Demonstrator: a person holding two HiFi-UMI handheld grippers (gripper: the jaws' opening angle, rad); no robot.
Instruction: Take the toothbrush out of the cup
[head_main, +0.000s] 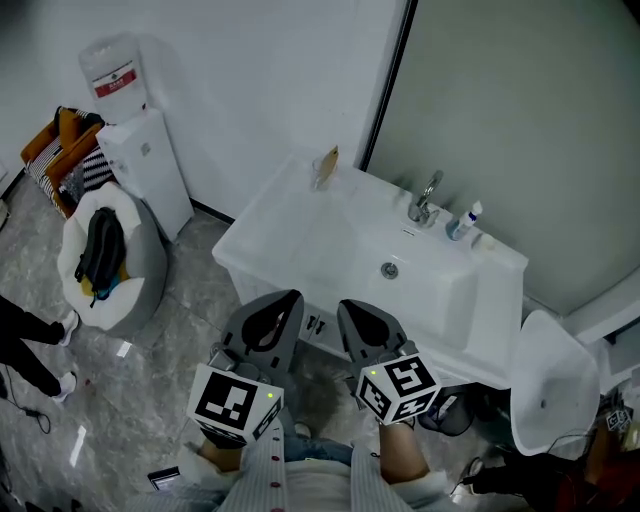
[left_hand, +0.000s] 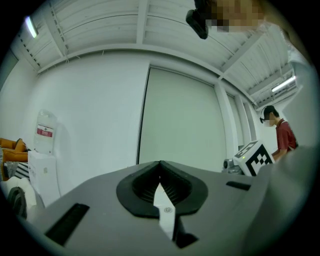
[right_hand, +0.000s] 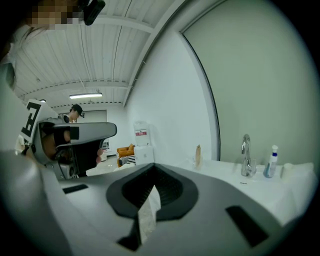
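A clear cup (head_main: 323, 172) with a tan-headed toothbrush standing in it sits at the back left corner of the white sink counter (head_main: 300, 235). The right gripper view shows the same cup (right_hand: 198, 156) far off, left of the faucet (right_hand: 245, 156). Both grippers hang in front of the counter, well short of the cup. My left gripper (head_main: 288, 298) is shut with nothing between its jaws, and its tips meet in the left gripper view (left_hand: 160, 163). My right gripper (head_main: 351, 305) is also shut and empty (right_hand: 152, 165).
The basin has a faucet (head_main: 424, 198) and a small blue bottle (head_main: 463, 222) at its back right. A water dispenser (head_main: 140, 150) and a white beanbag with a backpack (head_main: 105, 255) stand at the left. A white round fixture (head_main: 550, 385) is at the right. A person's legs (head_main: 30, 340) show at far left.
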